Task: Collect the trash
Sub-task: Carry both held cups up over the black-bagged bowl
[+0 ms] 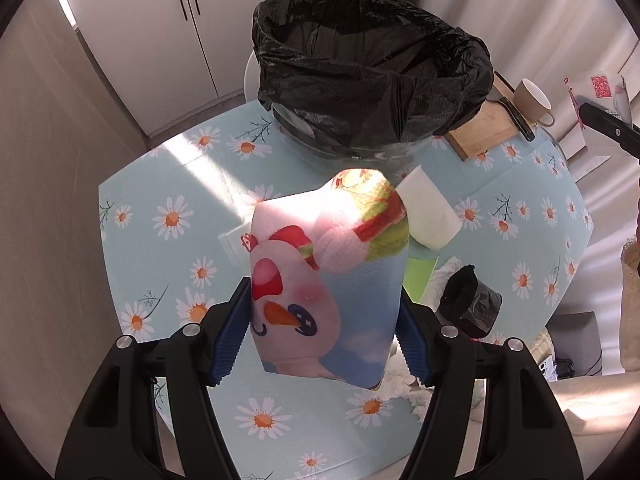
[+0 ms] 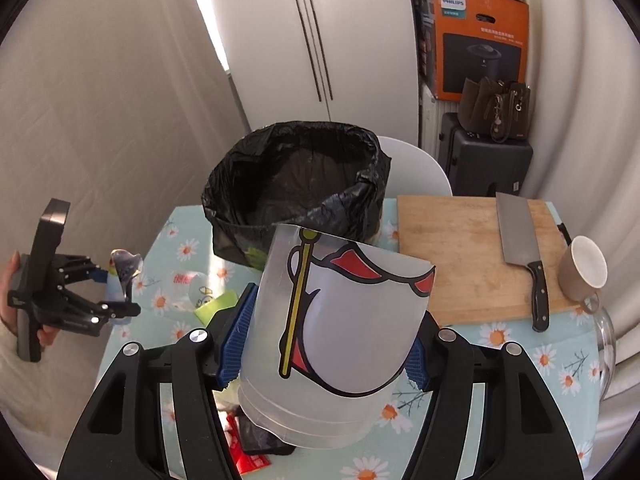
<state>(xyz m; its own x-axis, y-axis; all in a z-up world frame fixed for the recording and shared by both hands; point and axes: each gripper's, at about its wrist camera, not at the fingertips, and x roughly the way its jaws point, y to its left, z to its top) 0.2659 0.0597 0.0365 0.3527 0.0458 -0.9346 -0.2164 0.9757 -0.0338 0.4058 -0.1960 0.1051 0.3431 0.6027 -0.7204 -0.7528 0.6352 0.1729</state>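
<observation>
Now left gripper [image 1: 324,324] clamps cartoon-print wrapper [image 1: 328,280]; right gripper [image 2: 326,344] grips silvery flag-print wrapper [image 2: 340,320].

2 grippers: left gripper [image 1: 324,320] w/ 1 cartoon cup [image 1: 324,280], right gripper [image 2: 326,336] w/ 1 flag cup [image 2: 336,320]. Centre top: 1 lined bin [image 2: 296,184]. Right of frame: 1 board [image 2: 464,256], 1 cleaver [image 2: 520,240], 1 brown cup [image 2: 582,268]; lower right, 1 bag roll [image 1: 470,300].

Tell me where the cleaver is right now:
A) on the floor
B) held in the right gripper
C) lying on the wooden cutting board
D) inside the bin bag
C: in the right wrist view the cleaver lies flat on the cutting board, beside the bin bag, while the right gripper holds a silver wrapper instead.
</observation>
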